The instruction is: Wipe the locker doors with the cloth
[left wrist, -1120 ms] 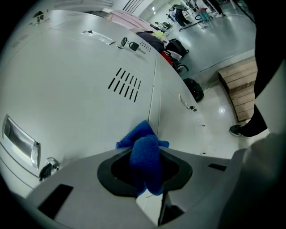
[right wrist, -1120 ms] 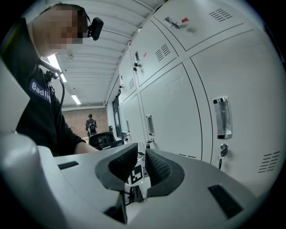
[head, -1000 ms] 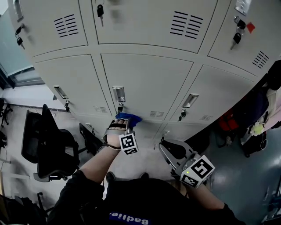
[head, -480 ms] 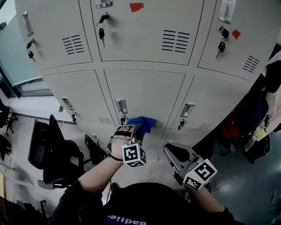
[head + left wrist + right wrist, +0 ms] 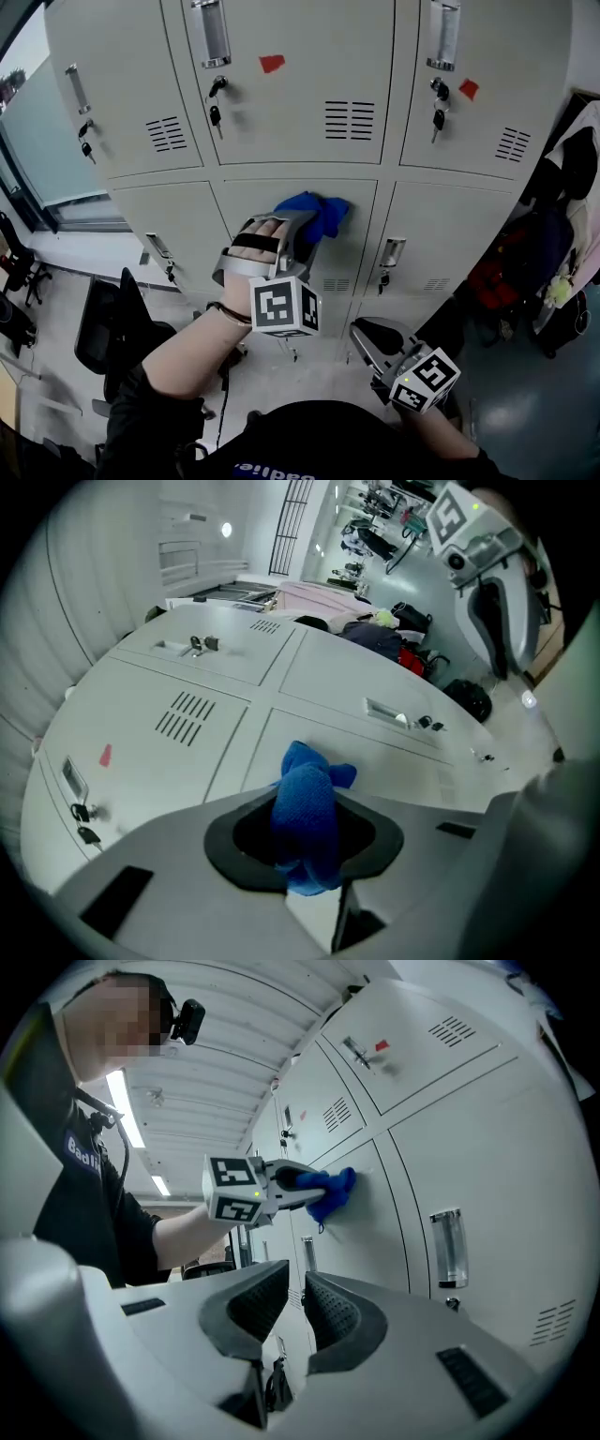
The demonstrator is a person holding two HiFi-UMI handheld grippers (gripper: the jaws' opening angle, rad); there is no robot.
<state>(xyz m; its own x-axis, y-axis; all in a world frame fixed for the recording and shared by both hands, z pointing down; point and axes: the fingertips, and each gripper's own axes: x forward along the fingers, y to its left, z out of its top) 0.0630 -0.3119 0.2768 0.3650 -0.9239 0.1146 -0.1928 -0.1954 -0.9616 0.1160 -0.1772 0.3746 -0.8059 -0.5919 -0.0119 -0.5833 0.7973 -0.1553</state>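
Black office chairs point(image 5: 103, 337) stood on a pale floor point(image 5: 56, 274) at the left, below a glazed wall point(image 5: 33, 141). At the right — over darker, blue-grey flooring point(image 5: 534, 405) — bags and clothes point(image 5: 542, 234) were heaped, a red bag point(image 5: 491, 272) among them. Strip lights point(image 5: 122, 1101) lined the ceiling point(image 5: 220, 1058).

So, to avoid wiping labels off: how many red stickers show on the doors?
2: one red sticker on the upper middle door, another on the upper right door; others may be hidden.
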